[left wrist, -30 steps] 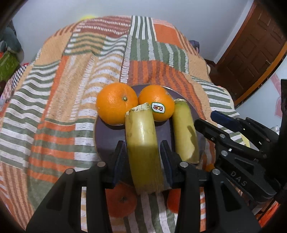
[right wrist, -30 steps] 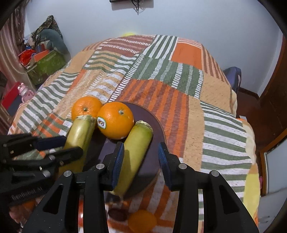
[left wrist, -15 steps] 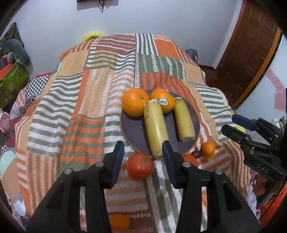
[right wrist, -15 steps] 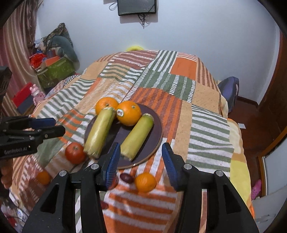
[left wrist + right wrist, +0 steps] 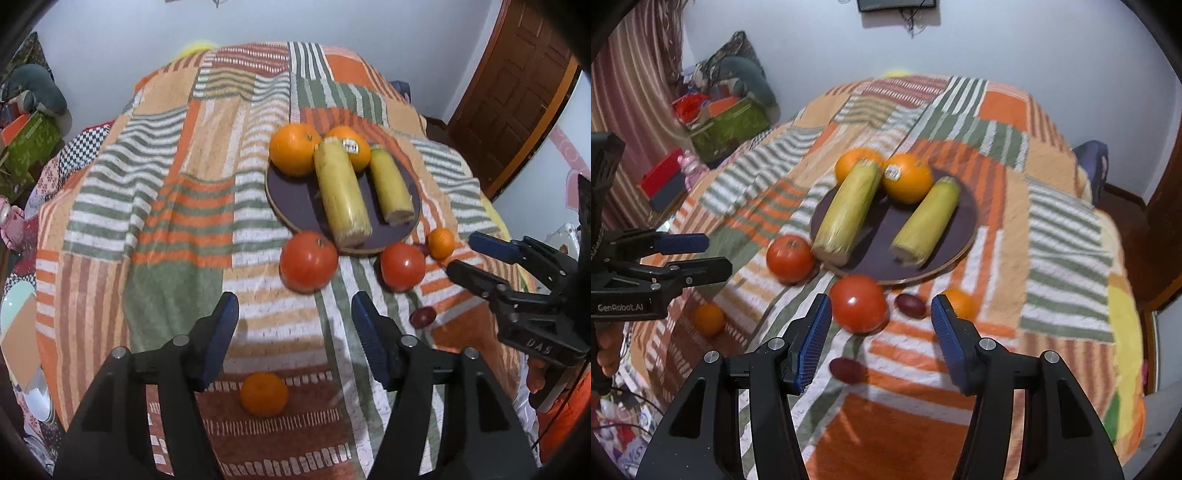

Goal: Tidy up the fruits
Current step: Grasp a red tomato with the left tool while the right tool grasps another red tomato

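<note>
Fruit split in two groups: dark plate [image 5: 295, 192] at center-right of left wrist view carries two oranges [image 5: 293, 153] at its far rim + two corn cobs [image 5: 343, 195] lying lengthwise, cut ends toward cam. Looks like the plate is the collection spot. Loose on the striped bed cover [image 5: 166, 206]: two tomatoes [image 5: 308, 262] just below plate rim, small orange [image 5: 440, 242] at right, another small orange [image 5: 263, 394] low center, dark plum-like fruit [image 5: 423, 316].

Left gripper [image 5: 294, 325] fingers apart, holding nothing, hovering w/ nearer tomato ahead. Right gripper [image 5: 881, 325] fingers apart too, empty, 2nd tomato [image 5: 857, 303] roughly btwn its tips, so likely next pick.

Right wrist view motion-blurred; 2nd plum [image 5: 847, 370] soft. Rear orange partly hidden behind cob. Sticker text unreadable.
</note>
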A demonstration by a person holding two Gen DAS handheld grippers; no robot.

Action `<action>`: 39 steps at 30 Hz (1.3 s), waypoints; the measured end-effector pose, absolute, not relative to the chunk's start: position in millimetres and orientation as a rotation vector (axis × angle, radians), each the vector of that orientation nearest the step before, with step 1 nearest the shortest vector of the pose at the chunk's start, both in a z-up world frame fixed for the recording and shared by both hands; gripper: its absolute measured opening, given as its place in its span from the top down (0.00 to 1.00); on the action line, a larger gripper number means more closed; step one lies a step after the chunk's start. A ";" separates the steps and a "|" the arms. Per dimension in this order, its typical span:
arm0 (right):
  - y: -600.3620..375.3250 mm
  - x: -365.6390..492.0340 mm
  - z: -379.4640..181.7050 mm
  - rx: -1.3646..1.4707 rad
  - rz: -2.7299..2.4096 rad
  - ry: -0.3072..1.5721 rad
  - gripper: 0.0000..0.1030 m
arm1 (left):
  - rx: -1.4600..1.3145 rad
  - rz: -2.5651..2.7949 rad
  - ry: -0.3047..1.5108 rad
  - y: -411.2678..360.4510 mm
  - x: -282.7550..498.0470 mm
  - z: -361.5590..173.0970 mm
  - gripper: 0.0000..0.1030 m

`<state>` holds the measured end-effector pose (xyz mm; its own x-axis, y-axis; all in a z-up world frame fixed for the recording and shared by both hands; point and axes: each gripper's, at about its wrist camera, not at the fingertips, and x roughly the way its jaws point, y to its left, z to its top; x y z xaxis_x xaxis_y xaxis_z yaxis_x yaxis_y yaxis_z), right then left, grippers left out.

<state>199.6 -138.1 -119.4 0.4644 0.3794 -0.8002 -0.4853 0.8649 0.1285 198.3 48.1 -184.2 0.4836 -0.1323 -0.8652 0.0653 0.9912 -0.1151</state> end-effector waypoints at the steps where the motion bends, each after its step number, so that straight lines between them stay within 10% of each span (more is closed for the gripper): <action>1: -135.6 199.3 -122.9 -0.124 0.536 0.959 0.49 | -0.069 -0.123 1.069 47.3 198.4 -187.8 0.39; 39: -125.3 217.1 -135.6 -0.110 0.573 0.993 0.57 | -0.116 -0.180 1.114 38.3 251.1 -233.2 0.53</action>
<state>217.1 -125.3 -135.6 0.4121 0.4054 -0.8160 -0.5030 0.8480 0.1672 251.1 38.3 -233.2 0.4286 -0.2019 -0.8807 0.0856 0.9794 -0.1829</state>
